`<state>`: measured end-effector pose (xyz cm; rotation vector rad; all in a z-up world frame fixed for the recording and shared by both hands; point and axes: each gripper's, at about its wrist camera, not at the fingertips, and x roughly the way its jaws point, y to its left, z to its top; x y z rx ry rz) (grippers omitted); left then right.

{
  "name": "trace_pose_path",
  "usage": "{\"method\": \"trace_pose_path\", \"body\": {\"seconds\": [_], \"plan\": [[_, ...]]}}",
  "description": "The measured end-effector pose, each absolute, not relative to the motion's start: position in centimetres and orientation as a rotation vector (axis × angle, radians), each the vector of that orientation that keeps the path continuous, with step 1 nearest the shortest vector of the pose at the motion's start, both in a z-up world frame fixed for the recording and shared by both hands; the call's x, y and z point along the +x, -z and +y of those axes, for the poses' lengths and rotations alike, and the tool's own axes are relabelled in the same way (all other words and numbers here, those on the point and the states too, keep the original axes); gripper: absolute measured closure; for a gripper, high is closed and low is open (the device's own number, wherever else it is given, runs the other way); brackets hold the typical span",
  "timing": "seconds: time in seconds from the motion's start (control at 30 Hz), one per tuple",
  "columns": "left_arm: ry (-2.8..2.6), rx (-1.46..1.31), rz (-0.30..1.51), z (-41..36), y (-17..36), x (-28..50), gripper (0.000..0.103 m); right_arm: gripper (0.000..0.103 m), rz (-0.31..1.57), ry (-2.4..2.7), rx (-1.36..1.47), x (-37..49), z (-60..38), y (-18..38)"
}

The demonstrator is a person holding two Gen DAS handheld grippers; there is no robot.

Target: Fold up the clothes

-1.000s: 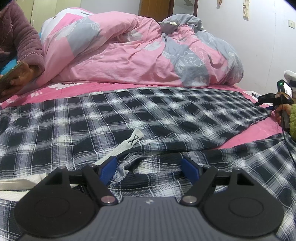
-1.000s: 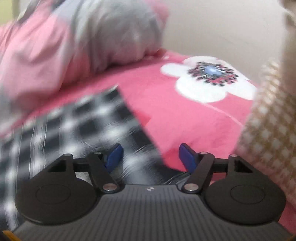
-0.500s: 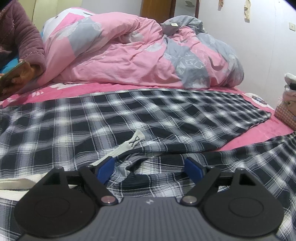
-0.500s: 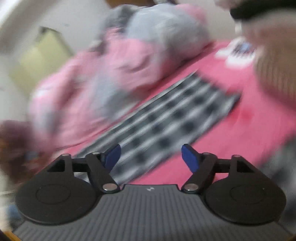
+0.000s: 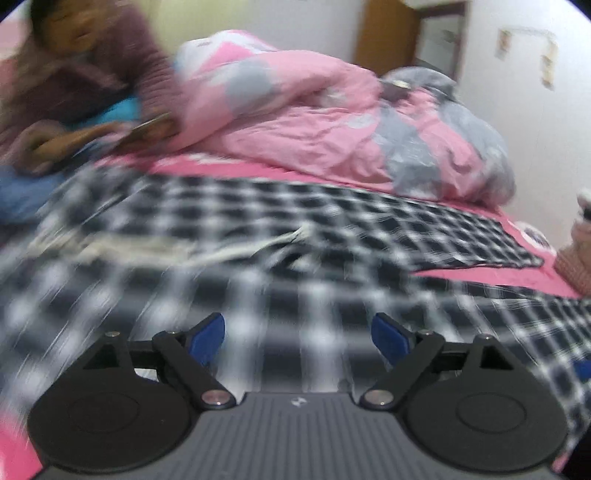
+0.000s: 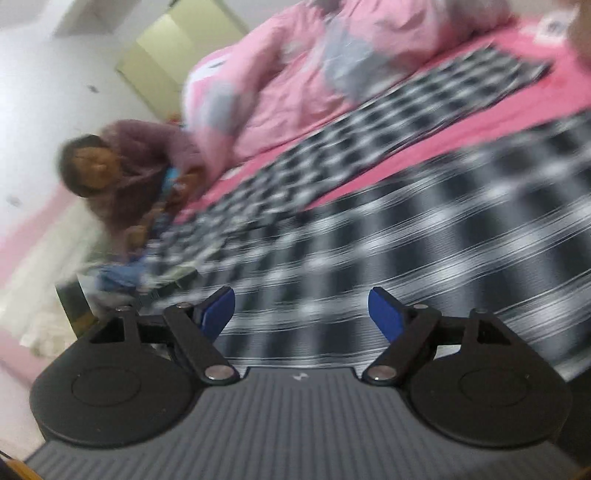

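Black-and-white plaid trousers (image 5: 280,236) lie spread flat across the pink bed sheet (image 5: 491,277), with a white drawstring (image 5: 236,251) near their waist. My left gripper (image 5: 297,338) hovers open just above the near plaid cloth, nothing between its blue pads. In the right wrist view the same plaid trousers (image 6: 388,236) fill the middle, tilted and blurred. My right gripper (image 6: 301,314) is open over them and holds nothing. Both views are motion-blurred.
A rumpled pink and grey duvet (image 5: 332,122) is heaped at the back of the bed. A person in a purple top (image 5: 92,70) sits at the left with a phone. White wall (image 5: 524,92) and a brown door (image 5: 384,33) stand behind.
Both grippers have pulled back and swung left, staying open. The left view now sits farther from the waistband. The right view turned from the trouser leg's end toward the seated person.
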<state>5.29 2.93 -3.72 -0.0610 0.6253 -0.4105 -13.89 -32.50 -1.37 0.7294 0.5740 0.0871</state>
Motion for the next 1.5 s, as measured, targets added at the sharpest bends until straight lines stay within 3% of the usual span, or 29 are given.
{"method": "trace_pose_path", "body": {"seconds": [0.23, 0.73, 0.8, 0.93, 1.07, 1.5], "plan": [[0.207, -0.097, 0.606, 8.7, 3.0, -2.2, 0.015, 0.023, 0.661, -0.376, 1.052, -11.7, -27.1, 6.8], [0.053, -0.100, 0.636, 10.4, 5.0, -2.8, 0.019, 0.023, 0.681, -0.524, 1.280, -12.3, -24.2, 8.3], [0.033, -0.108, 0.657, 10.4, 5.1, -2.3, 0.021, 0.025, 0.708, -0.489, 1.292, -12.1, -24.2, 8.7], [0.011, -0.154, 0.690, 10.8, 5.4, -1.5, 0.025, 0.046, 0.732, -0.360, 1.316, -12.1, -25.5, 9.5], [-0.003, -0.157, 0.697, 10.8, 5.5, -1.2, 0.028, 0.058, 0.667, -0.250, 1.425, -13.6, -27.9, 10.3], [-0.056, -0.304, 0.649, 13.8, 5.8, 0.9, 0.049, 0.058, 0.505, -0.055, 1.599, -15.7, -30.4, 11.5]]}}
